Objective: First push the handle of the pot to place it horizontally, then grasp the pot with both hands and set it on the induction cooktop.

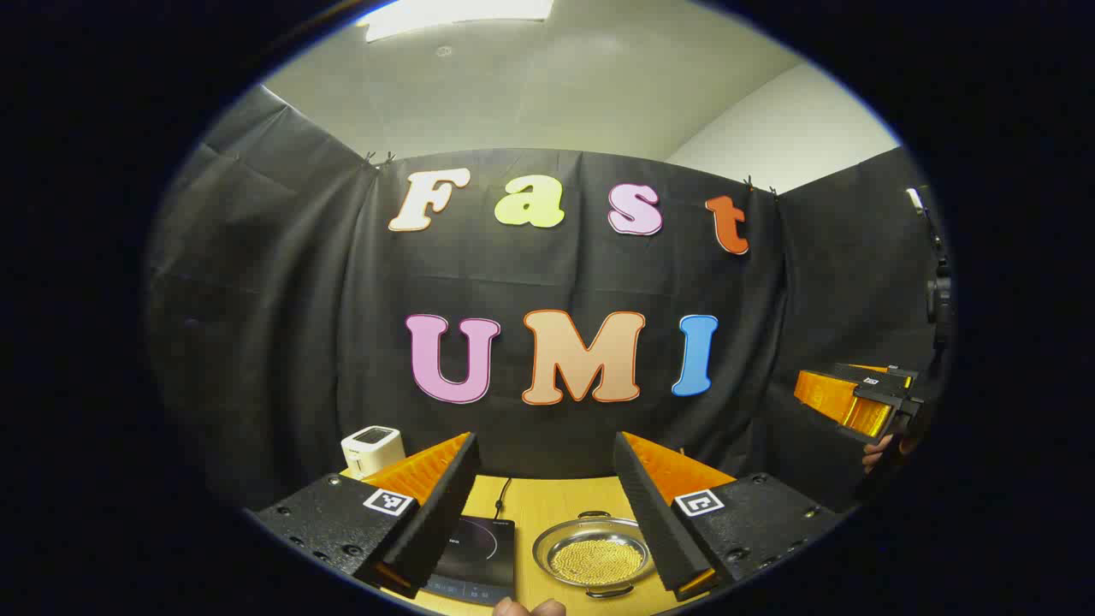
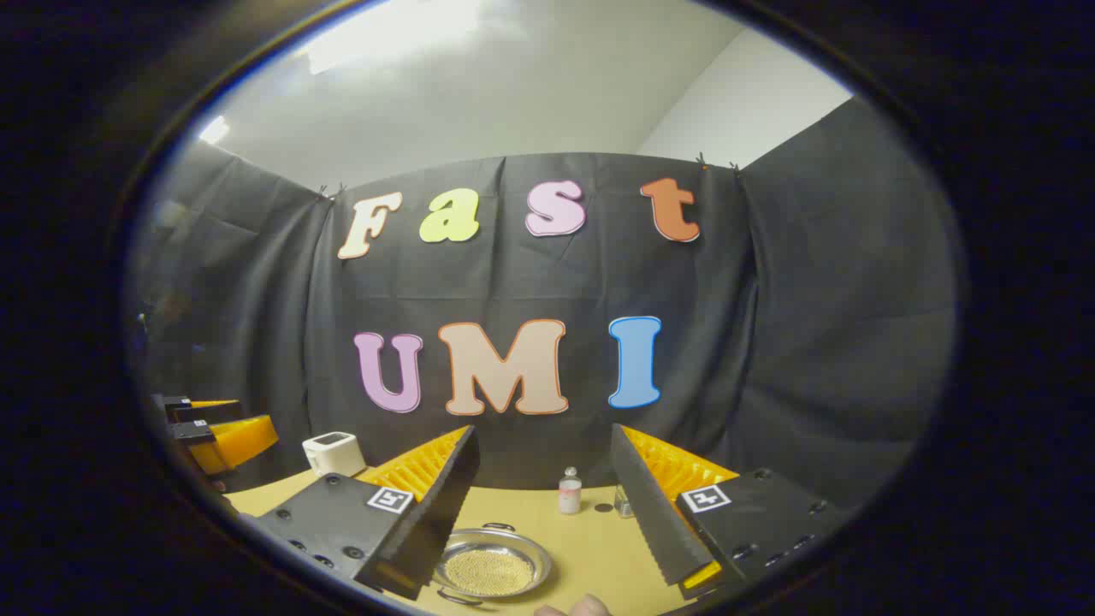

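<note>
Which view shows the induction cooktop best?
The left gripper view: the cooktop lies on the table beside the pot, partly behind the left gripper. In the right gripper view I can make out the pot but no cooktop.

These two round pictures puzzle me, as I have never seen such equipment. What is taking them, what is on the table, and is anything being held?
A person holds a two-finger tool in each hand, and a camera rides on each. The left gripper view looks past the left tool, open, and shows the right tool far off. The right gripper view looks past the right tool, also open. On the wooden table lie a metal pot, a black cooktop, a white box and a small bottle. Nothing is held.
</note>
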The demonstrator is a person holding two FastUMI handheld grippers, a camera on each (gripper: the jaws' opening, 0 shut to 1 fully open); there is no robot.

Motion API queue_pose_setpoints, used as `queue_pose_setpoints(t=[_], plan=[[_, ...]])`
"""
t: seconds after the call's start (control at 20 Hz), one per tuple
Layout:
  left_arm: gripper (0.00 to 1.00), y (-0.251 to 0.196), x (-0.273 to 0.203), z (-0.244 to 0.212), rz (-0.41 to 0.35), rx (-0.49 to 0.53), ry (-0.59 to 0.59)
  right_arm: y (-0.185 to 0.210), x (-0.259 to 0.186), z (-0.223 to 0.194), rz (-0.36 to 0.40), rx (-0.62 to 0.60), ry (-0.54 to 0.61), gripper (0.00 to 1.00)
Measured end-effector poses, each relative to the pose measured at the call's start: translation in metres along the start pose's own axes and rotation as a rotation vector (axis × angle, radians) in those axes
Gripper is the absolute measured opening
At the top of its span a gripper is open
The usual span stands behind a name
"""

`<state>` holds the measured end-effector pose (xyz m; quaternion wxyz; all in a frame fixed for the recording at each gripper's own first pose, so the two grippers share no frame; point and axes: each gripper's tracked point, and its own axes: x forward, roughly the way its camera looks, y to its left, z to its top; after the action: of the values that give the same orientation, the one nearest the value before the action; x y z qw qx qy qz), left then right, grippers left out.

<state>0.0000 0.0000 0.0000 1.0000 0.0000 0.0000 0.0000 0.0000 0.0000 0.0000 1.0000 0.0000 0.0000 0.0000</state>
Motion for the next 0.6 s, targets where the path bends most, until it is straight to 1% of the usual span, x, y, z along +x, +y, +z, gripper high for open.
queue_pose_setpoints(t=[0.05,0.1,0.2,0.25,0.3,0.4,0.45,0.6], plan=[[0.92,-0.0012,0.0006,-0.0034,0.001,0.004,0.01,-0.0011,0.002,-0.0015,-0.001,-0.001,0.001,0.96],[0.95,-0.0017,0.0015,-0.0042,0.003,0.004,0.016,-0.0022,0.0027,-0.0028,-0.001,-0.001,0.006,0.96],[0.96,0.0003,0.0001,-0.0058,0.013,0.006,0.025,-0.0007,0.0045,-0.0055,0.006,-0.003,0.015,0.97],[0.92,0.0013,-0.0006,-0.0053,0.02,0.009,0.024,-0.0008,0.0051,-0.0065,0.009,-0.003,0.016,0.97],[0.95,0.0027,-0.0006,-0.0053,0.026,0.013,0.024,-0.0007,0.0056,-0.0057,0.01,-0.002,0.014,0.97],[0.95,0.0044,-0.0007,-0.0073,0.03,0.019,0.029,0.0016,0.0067,-0.0074,0.019,0.005,0.018,0.97],[0.92,0.0047,-0.0003,-0.0067,0.033,0.02,0.03,0.001,0.0077,-0.0077,0.019,0.005,0.018,0.97],[0.92,0.0061,0.0015,-0.0051,0.041,0.018,0.027,-0.0006,0.0108,-0.0062,0.021,0.008,0.019,0.96]])
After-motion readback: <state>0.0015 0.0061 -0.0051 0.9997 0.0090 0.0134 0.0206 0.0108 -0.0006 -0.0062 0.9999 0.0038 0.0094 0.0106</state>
